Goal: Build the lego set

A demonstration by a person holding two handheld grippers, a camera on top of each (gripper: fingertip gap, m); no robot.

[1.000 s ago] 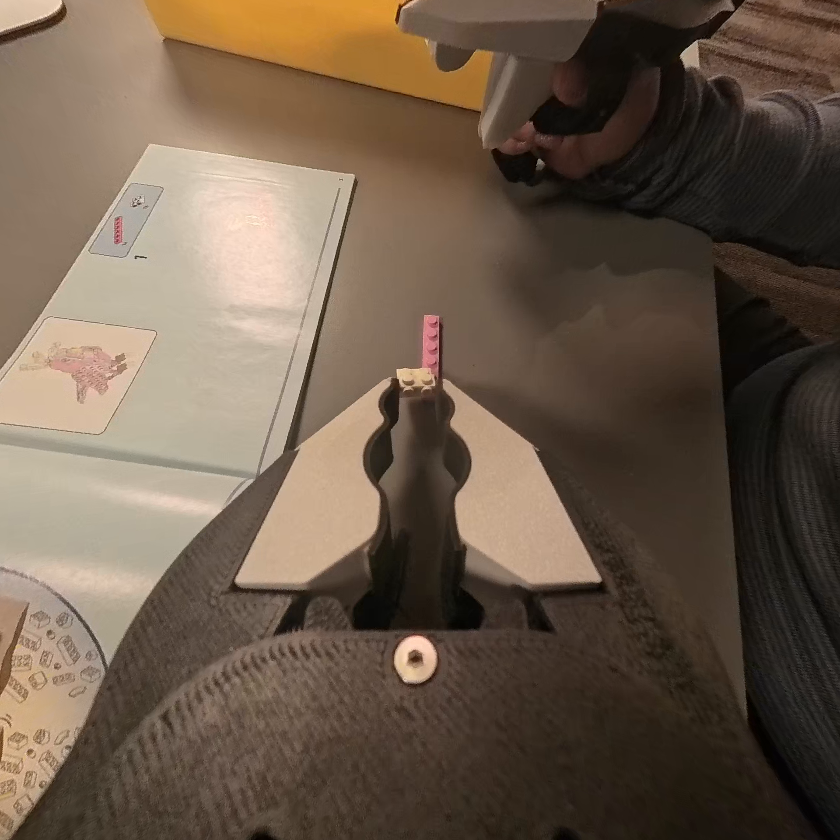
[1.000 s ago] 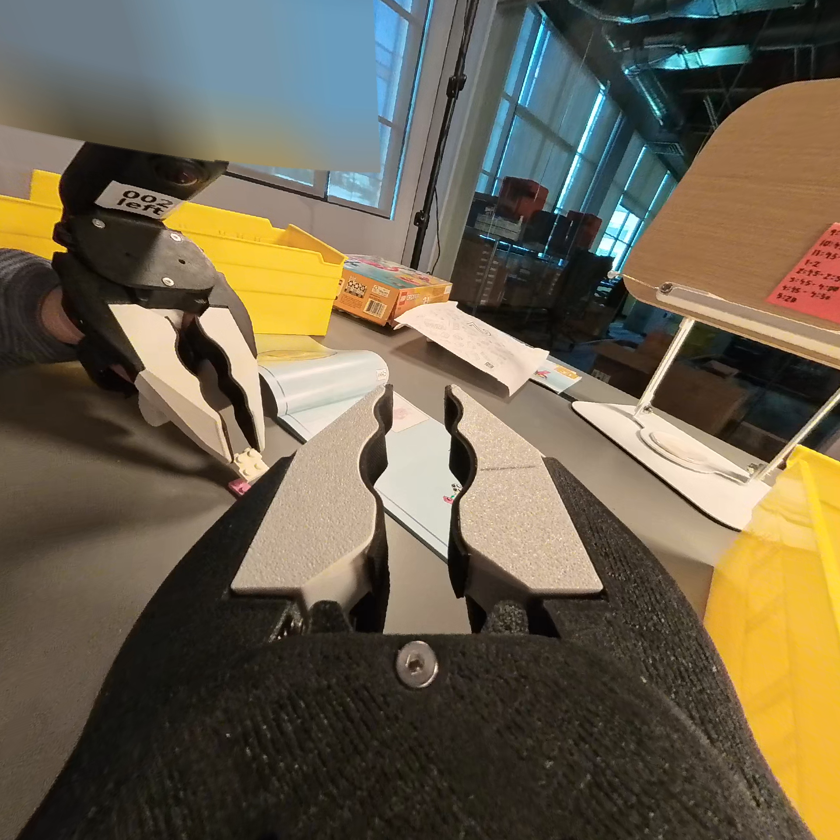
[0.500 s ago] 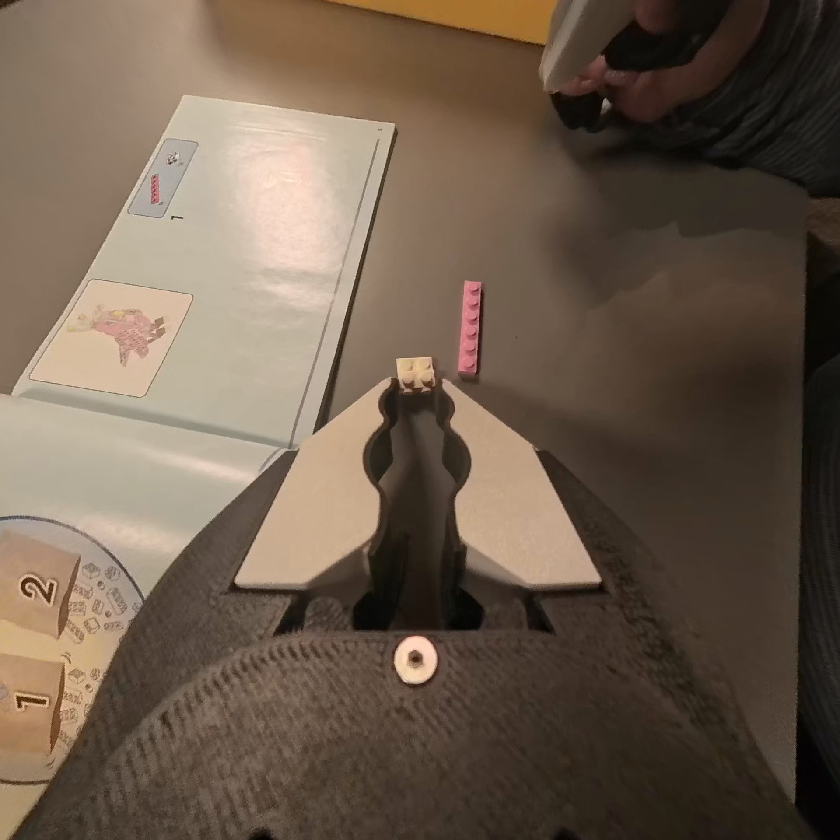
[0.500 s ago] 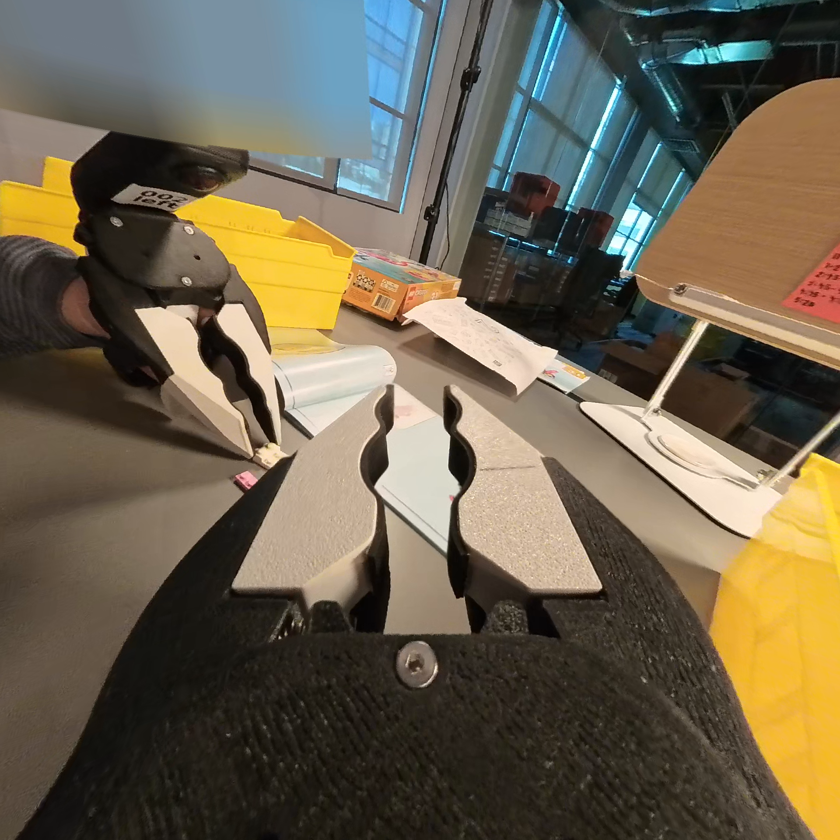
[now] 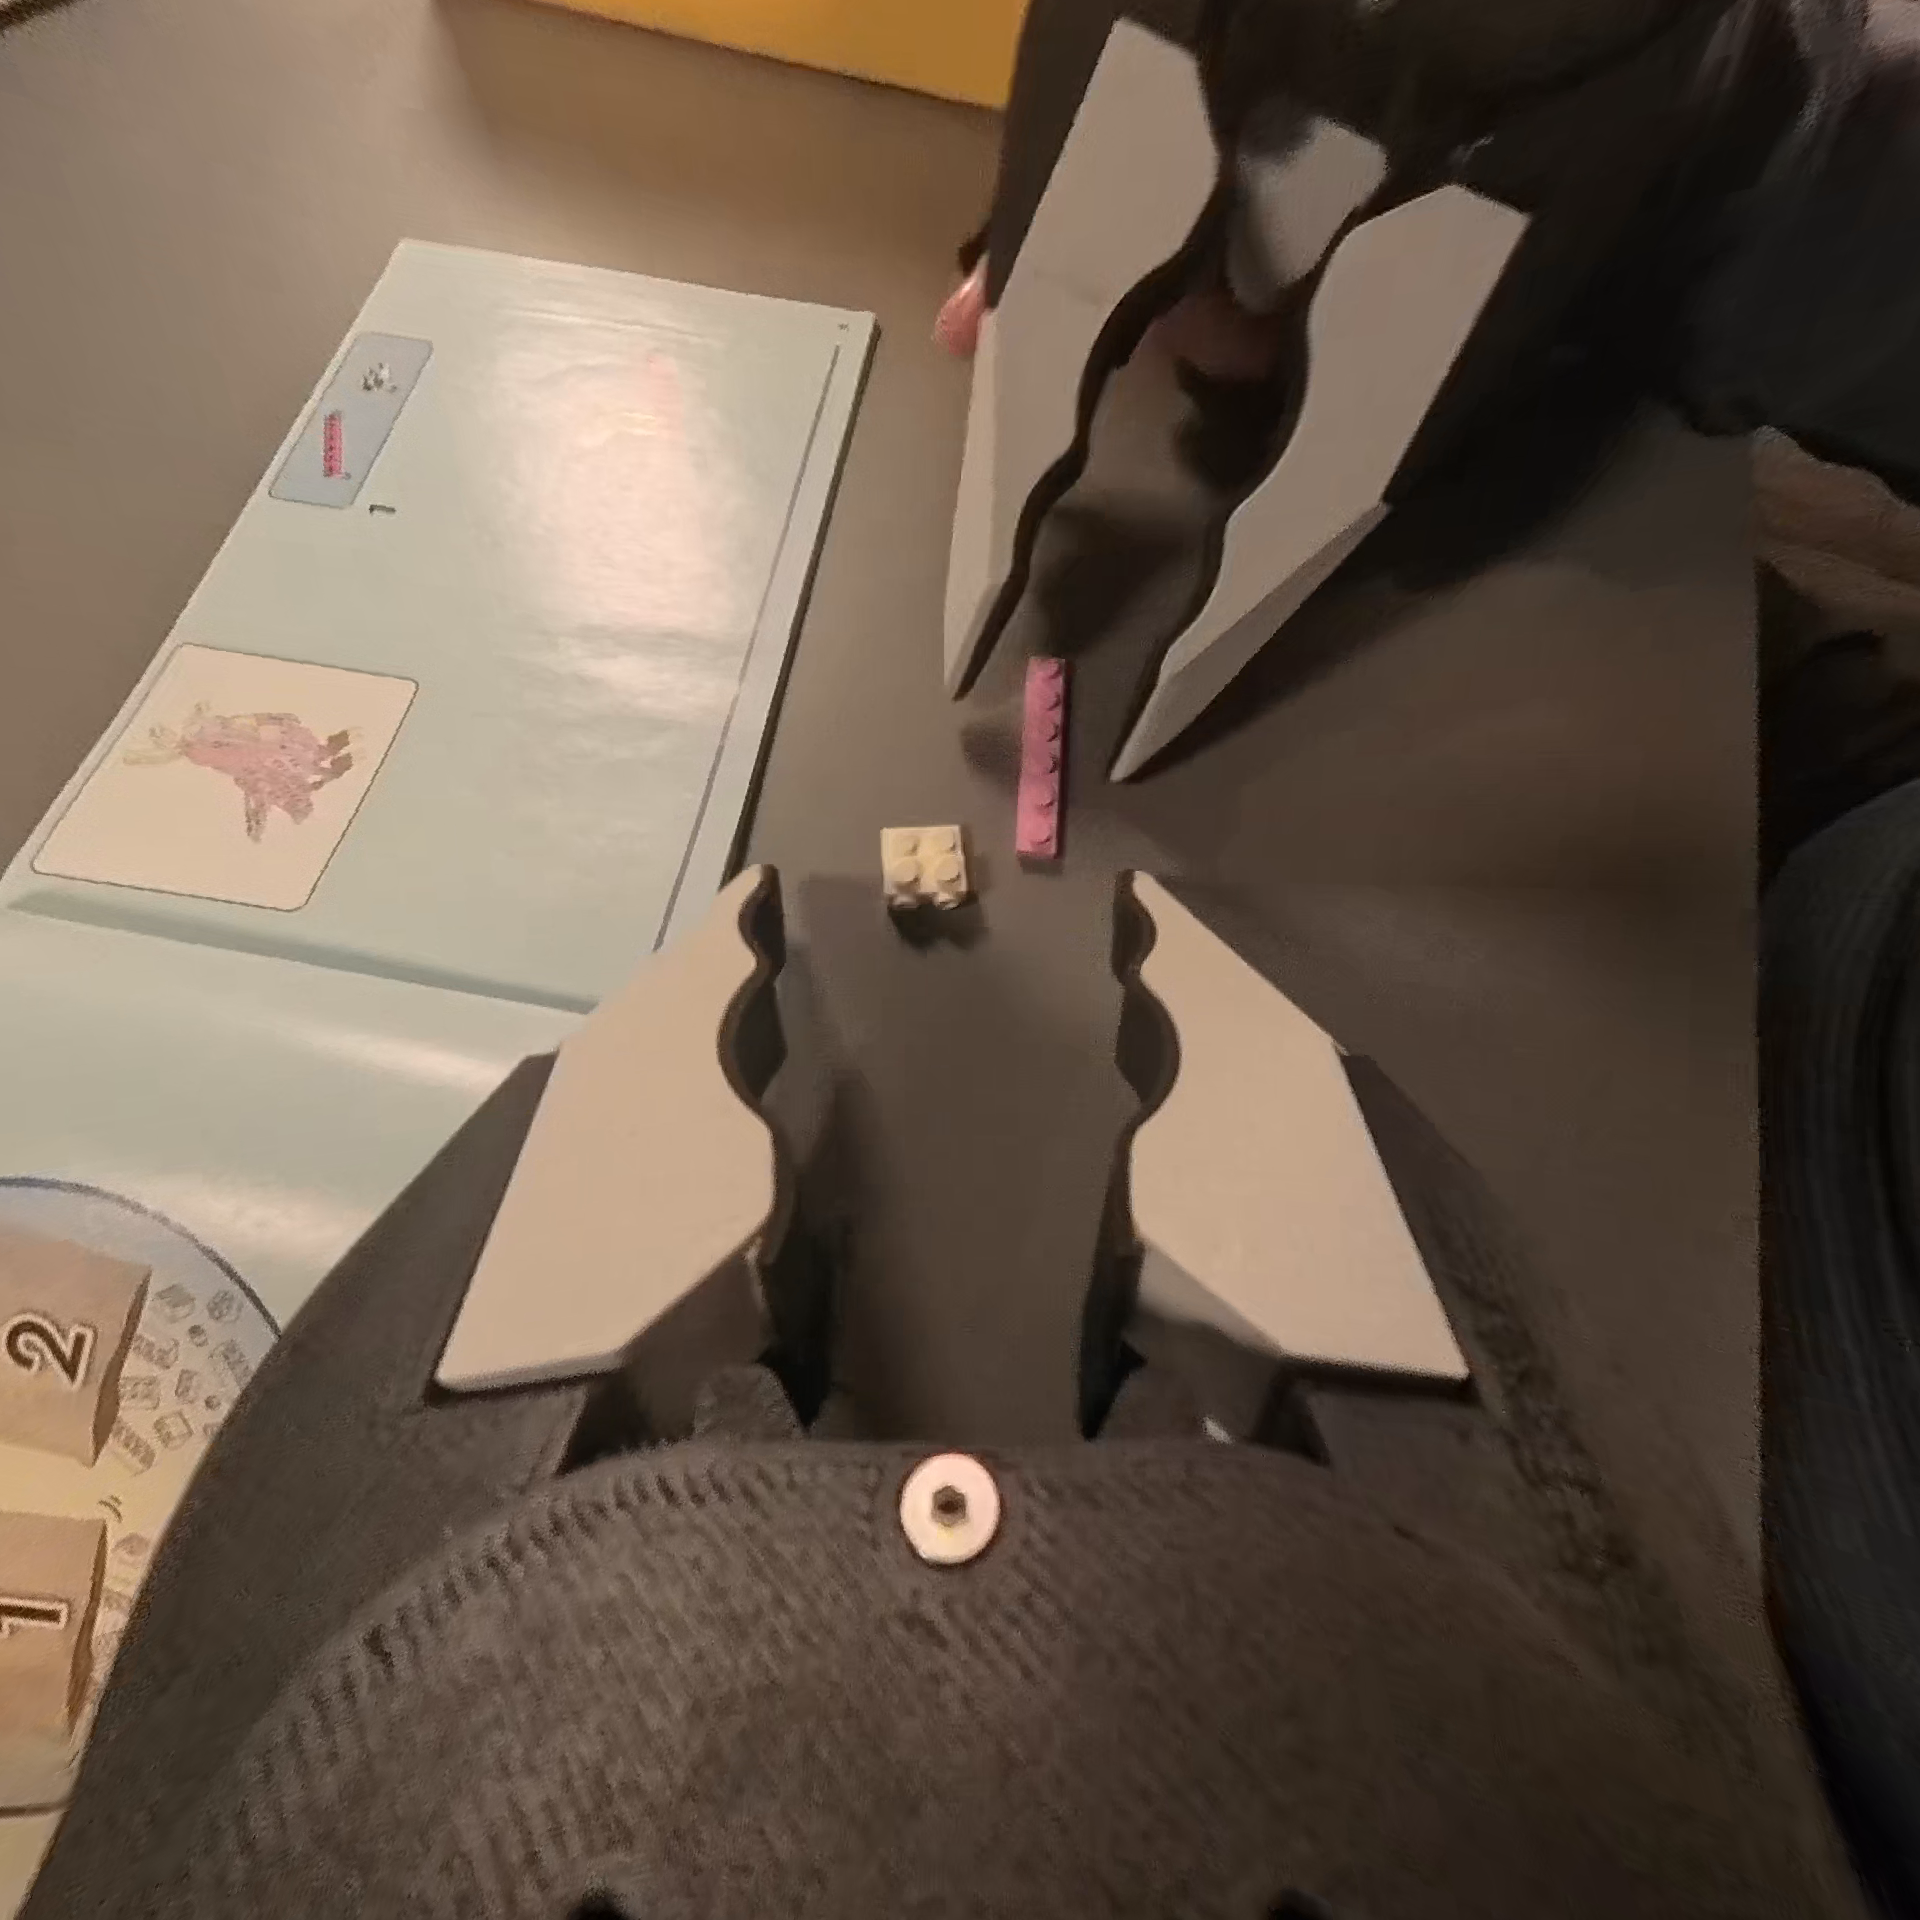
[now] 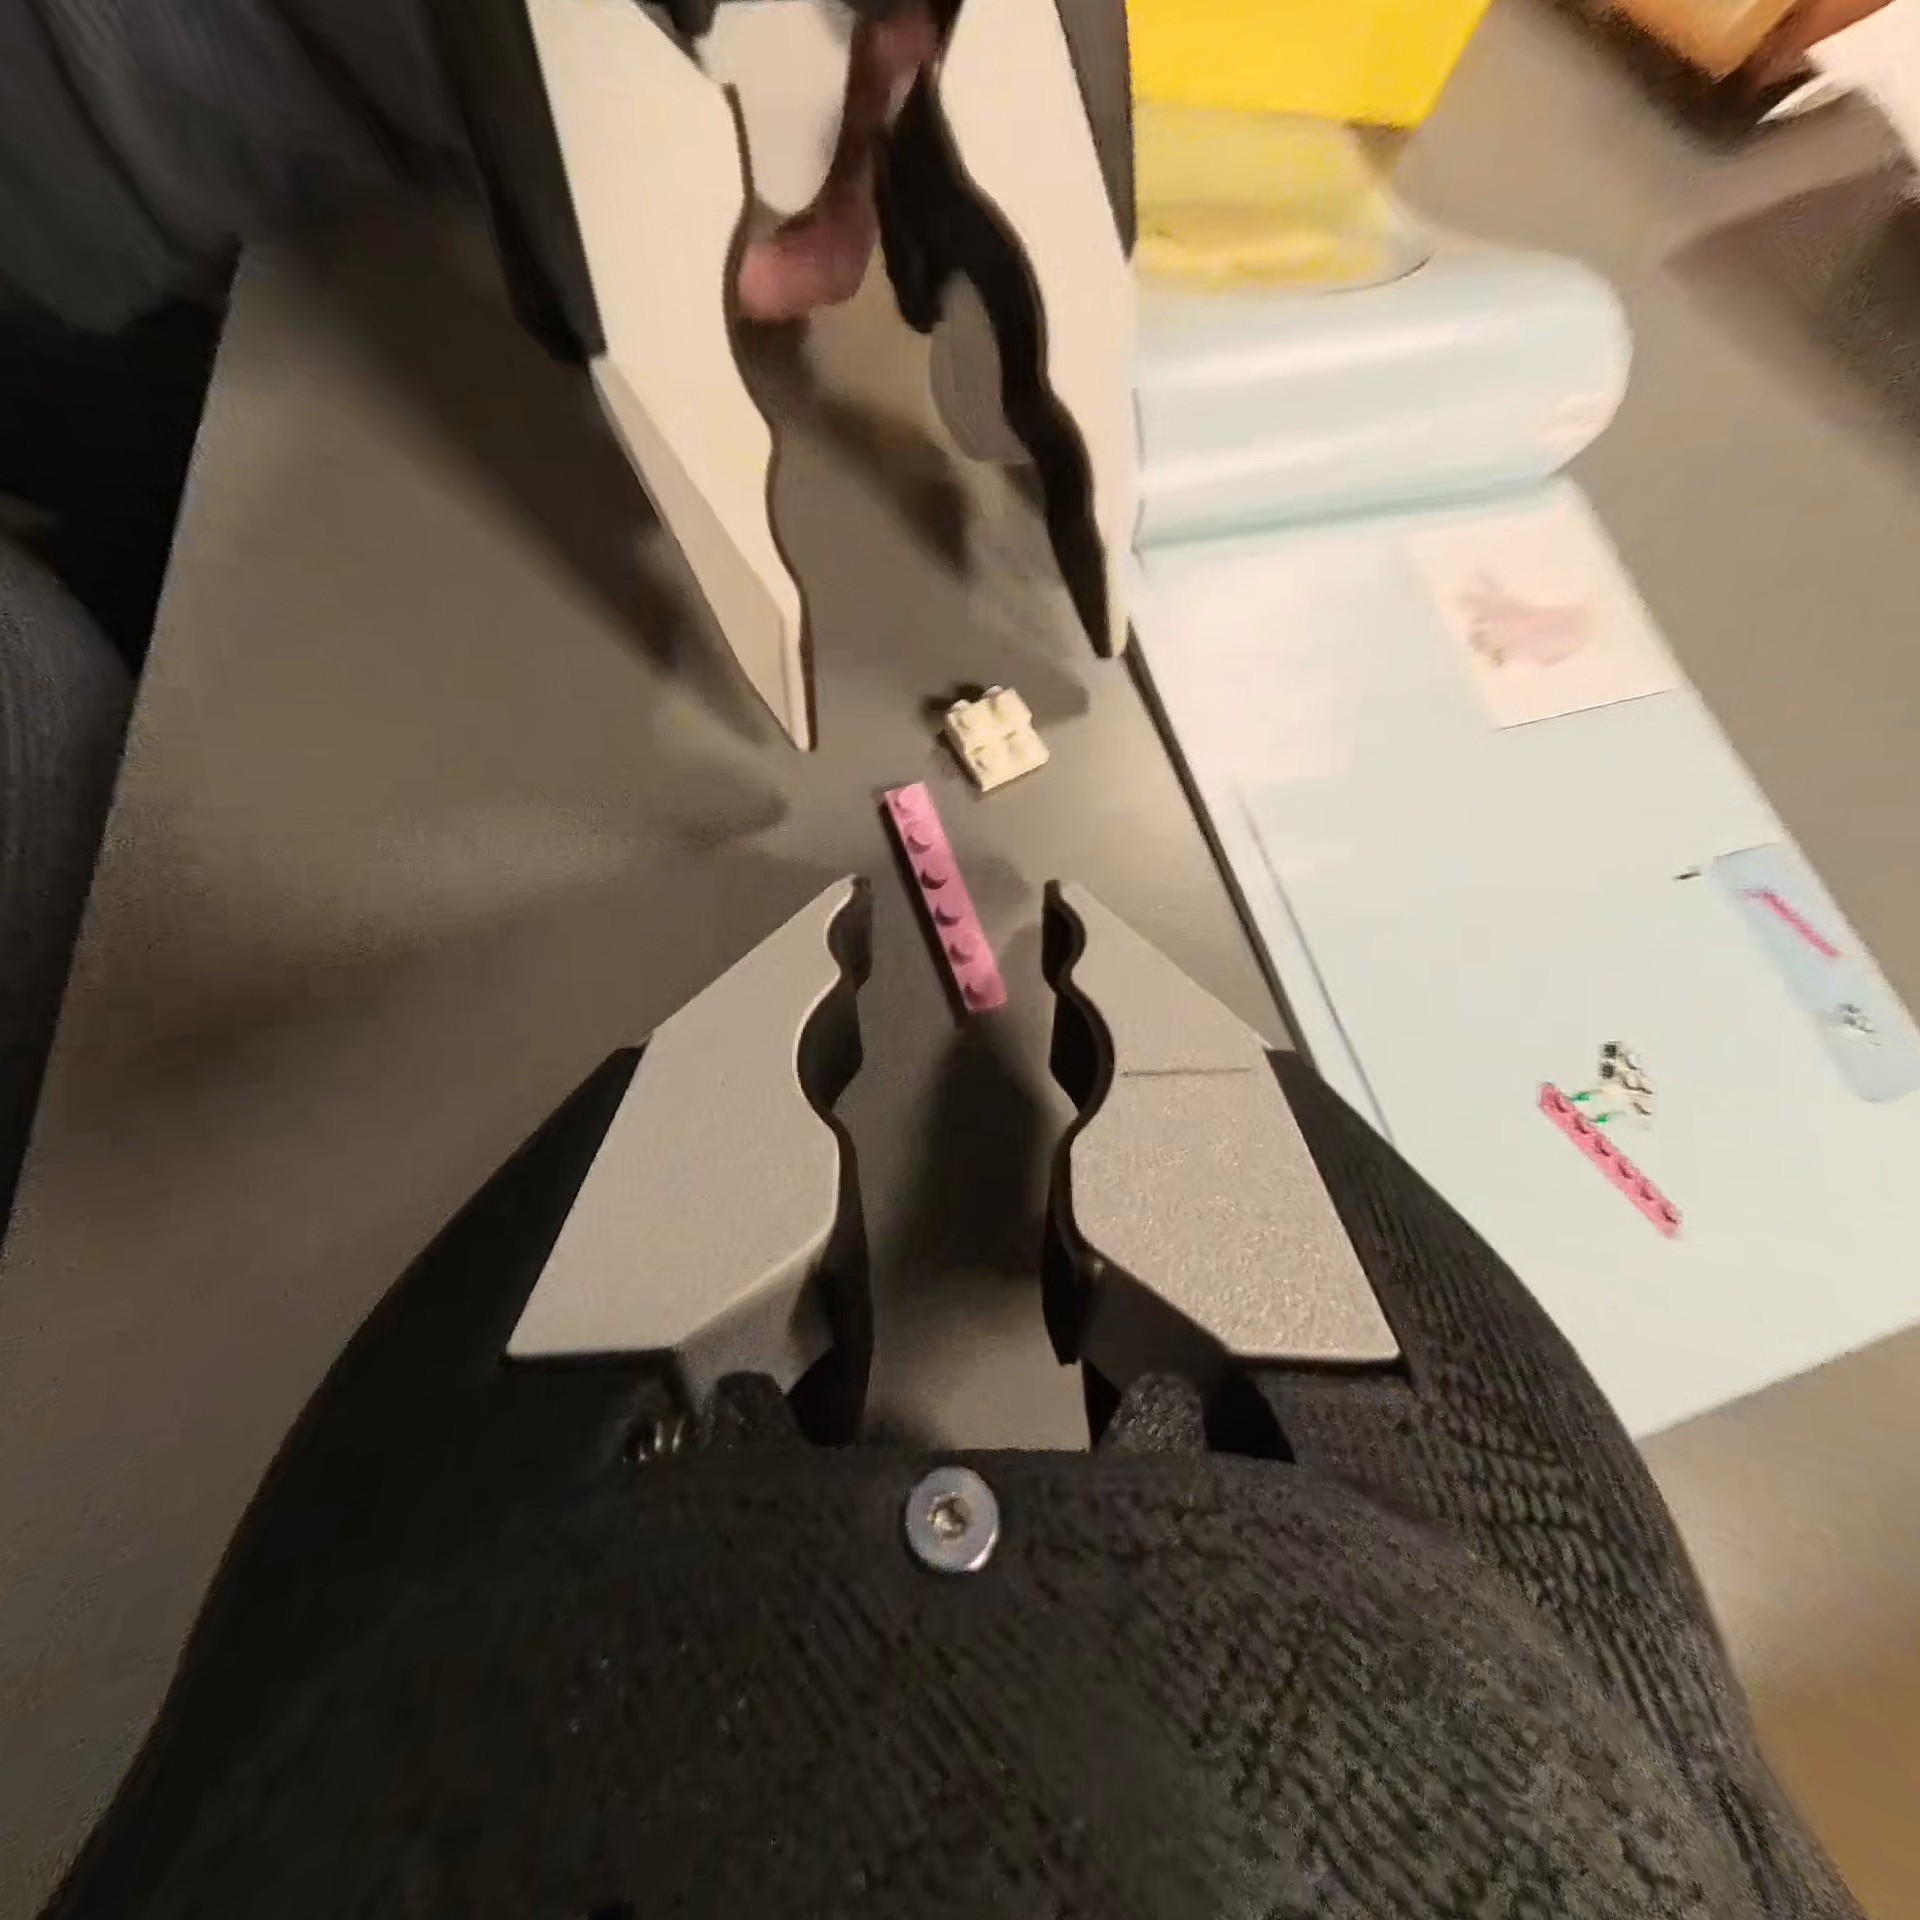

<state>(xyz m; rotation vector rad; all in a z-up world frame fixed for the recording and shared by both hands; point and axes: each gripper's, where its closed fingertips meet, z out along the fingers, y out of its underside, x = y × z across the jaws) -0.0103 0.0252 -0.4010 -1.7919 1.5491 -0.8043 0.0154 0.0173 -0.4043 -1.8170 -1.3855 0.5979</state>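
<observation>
A small cream square brick point(image 5: 928, 862) lies on the dark table point(image 5: 1403, 935), just ahead of my left gripper point(image 5: 948, 883), which is wide open and touches nothing. A long pink plate point(image 5: 1042, 758) lies flat beside the brick. My right gripper point(image 5: 1044, 727) comes in from the far side, open, one fingertip on each side of the plate's far end. In the right wrist view the pink plate point(image 6: 943, 909) lies between the tips of my right gripper point(image 6: 953, 890), with a gap on both sides. The cream brick point(image 6: 992, 743) and the open left gripper point(image 6: 956, 691) lie beyond it.
An open pale blue instruction booklet point(image 5: 520, 623) lies left of the bricks; it also shows in the right wrist view point(image 6: 1507, 1039). A yellow bin point(image 5: 779, 31) stands at the table's far edge. A person's sleeve point(image 5: 1849, 1143) is at the right edge.
My left gripper opened and the cream brick left its fingertips; it now lies on the table. My right gripper swung down to the pink plate and its jaws widened.
</observation>
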